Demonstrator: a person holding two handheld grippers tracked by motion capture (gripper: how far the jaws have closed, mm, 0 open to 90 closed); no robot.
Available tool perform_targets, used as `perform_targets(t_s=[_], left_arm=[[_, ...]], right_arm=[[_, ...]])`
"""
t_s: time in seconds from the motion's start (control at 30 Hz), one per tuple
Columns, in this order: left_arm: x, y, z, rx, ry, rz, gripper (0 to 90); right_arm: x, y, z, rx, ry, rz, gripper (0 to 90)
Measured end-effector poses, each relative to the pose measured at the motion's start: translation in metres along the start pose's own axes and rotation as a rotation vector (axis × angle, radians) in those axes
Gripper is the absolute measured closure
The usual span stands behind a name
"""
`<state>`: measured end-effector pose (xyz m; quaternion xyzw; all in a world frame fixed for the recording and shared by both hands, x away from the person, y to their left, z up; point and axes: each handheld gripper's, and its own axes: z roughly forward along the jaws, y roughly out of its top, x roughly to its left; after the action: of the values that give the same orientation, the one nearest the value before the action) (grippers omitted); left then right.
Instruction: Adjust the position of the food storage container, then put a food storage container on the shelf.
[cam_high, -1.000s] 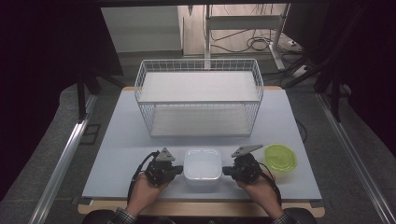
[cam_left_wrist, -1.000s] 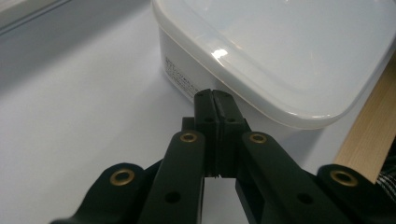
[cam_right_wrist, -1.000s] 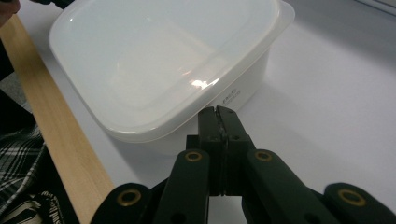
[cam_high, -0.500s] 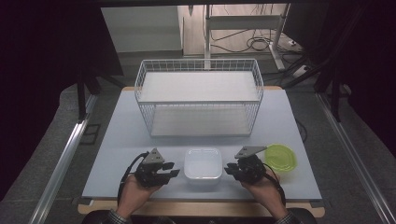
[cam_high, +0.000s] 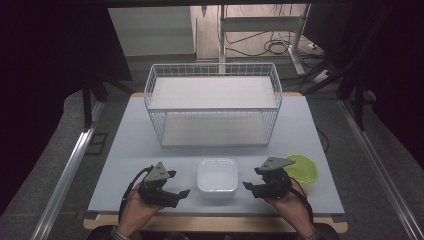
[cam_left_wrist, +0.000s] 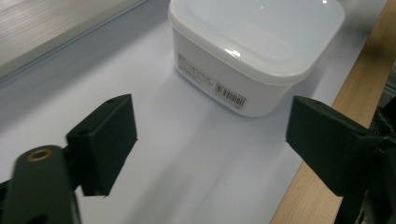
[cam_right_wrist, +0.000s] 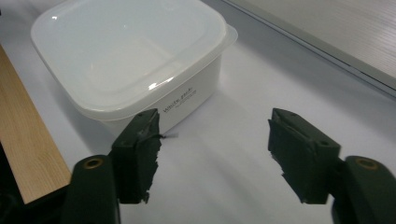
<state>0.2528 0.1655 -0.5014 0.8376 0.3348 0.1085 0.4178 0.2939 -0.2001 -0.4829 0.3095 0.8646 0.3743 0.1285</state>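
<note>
POSITION: white lidded container (cam_high: 217, 177) at the table's (cam_high: 125, 150) near edge, squarely between both grippers; no long axis, roughly square | LEFT: left gripper (cam_high: 174, 184) spread, jaws just opening, empty | RIGHT: right gripper (cam_high: 254, 182) spread, jaws just opening, empty; slightly nearer | OBSCURED: contents unseen under lid; label print illegible; green dish (cam_high: 303, 167) partly behind right gripper

One white lidded container (cam_high: 217, 176), one green lid (cam_high: 301, 168), one wire basket (cam_high: 213, 104), two grippers (cam_high: 176, 187)
</note>
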Motion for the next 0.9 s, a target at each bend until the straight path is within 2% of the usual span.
perform_targets(t_s=[0.07, 0.17, 0.2, 0.37, 0.57, 0.67, 0.73, 0.8, 0.9], left_arm=[[0.0, 0.0, 0.001, 0.0, 0.002, 0.014, 12.3], [-0.001, 0.001, 0.001, -0.002, -0.007, 0.013, 9.7], [-0.001, 0.001, 0.002, -0.021, -0.016, 0.009, 8.3], [0.001, -0.001, 0.005, -0.041, -0.044, -0.018, 3.6], [0.002, 0.001, 0.007, -0.079, -0.033, -0.016, 1.7], [0.001, 0.003, 0.008, -0.068, -0.03, -0.023, 1.4], [0.001, 0.006, 0.009, -0.057, -0.047, -0.037, 2.0], [-0.001, 0.011, 0.011, -0.05, -0.071, -0.046, 2.6], [-0.002, 0.014, 0.014, -0.04, -0.075, -0.042, 2.7]], right_arm=[[0.001, 0.0, 0.001, -0.004, 0.006, -0.002, 28.5], [0.002, 0.0, 0.001, -0.014, 0.005, -0.005, 25.5], [0.001, 0.001, 0.001, -0.022, 0.006, -0.007, 22.2], [-0.001, 0.001, 0.002, -0.046, 0.026, 0.011, 17.2], [0.002, 0.003, 0.004, -0.058, 0.05, 0.008, 13.3], [0.003, 0.005, 0.004, -0.074, 0.051, 0.01, 9.9], [0.004, 0.005, 0.004, -0.08, 0.053, 0.014, 9.6], [0.005, 0.007, 0.005, -0.084, 0.063, 0.023, 5.6], [0.007, 0.009, 0.007, -0.074, 0.066, 0.026, 3.4]])
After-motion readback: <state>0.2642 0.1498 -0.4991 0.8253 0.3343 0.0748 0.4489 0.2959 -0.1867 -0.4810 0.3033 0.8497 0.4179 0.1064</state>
